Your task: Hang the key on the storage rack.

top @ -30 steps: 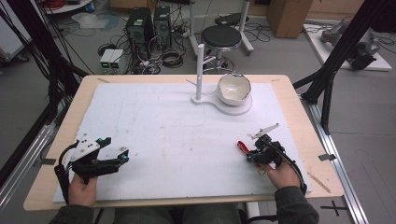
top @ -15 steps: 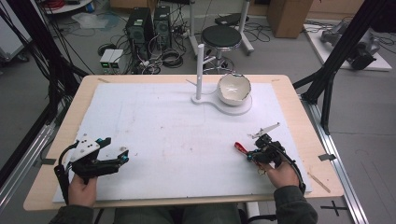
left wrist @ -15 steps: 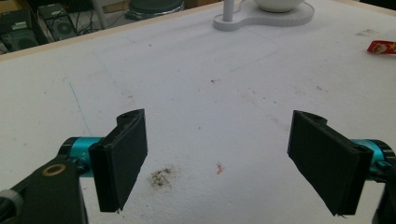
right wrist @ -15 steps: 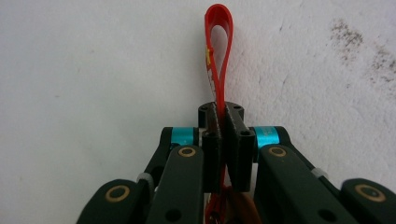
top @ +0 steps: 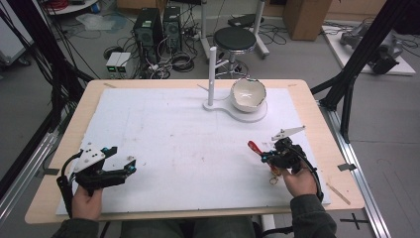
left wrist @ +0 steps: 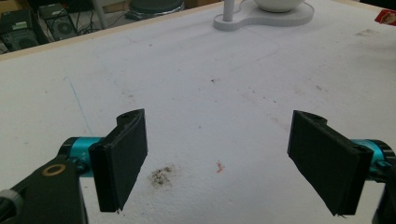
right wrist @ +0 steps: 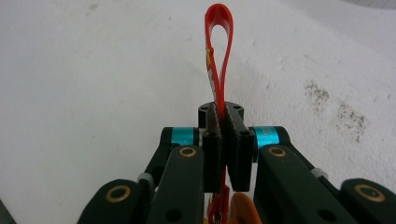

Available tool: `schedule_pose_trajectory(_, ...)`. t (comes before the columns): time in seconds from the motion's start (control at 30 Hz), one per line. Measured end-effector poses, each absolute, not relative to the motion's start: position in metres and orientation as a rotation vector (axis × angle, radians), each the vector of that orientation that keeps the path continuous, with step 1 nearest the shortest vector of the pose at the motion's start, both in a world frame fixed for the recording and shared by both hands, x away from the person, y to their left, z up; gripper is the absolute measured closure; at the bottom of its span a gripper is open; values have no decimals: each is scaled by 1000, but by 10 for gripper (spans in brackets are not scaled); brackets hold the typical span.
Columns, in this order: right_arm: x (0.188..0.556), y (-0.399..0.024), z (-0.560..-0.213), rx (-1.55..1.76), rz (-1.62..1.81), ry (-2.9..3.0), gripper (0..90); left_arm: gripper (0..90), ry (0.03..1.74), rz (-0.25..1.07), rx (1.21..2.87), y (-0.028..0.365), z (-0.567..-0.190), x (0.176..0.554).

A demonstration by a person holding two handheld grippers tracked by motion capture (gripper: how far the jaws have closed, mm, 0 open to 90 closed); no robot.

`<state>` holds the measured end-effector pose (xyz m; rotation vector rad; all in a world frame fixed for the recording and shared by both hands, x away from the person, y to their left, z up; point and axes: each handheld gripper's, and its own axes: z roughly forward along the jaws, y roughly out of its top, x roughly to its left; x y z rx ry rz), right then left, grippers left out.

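Running along the near side of the surface (top: pixel 317 106), a strip of bare wood borders the white mat (top: pixel 188 148), and both of the person's hands come in over that edge. The left tongs (top: pixel 130 166) rest low at the near left corner of the mat, their jaws spread wide apart with nothing between them; in the left gripper view the left tongs (left wrist: pixel 224 158) look out over a broad stretch of bare, lightly stained mat. That middle stretch lies open all the way to the far side, where a white stand (top: pixel 233 106) with an upright post (top: pixel 212 74) carries a white bowl (top: pixel 247 93), close to the far edge. The stand and bowl sit well apart from both hands.

On the near right, the right tongs (top: pixel 261 154) are pressed together on a red loop (top: pixel 255 147), a thin folded strip. In the right gripper view the right tongs (right wrist: pixel 223 140) pinch the red loop (right wrist: pixel 218 42) near its lower part, so the rounded end stands out past the jaw tips over the mat, while the strip's tail hangs back below the jaws beside something orange (right wrist: pixel 243 210). In the high view the loop points toward the middle of the mat. The right edge of the mat and the wooden border lie just beyond the right hand (top: pixel 297 181).
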<state>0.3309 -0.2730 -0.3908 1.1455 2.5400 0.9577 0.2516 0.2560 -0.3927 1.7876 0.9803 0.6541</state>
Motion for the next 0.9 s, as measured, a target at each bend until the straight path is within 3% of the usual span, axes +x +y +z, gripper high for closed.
schedule_pose_trajectory(0.9,333,-274,-341,1078,1177,2362,863,205,971,660,1793,255,-392,251)
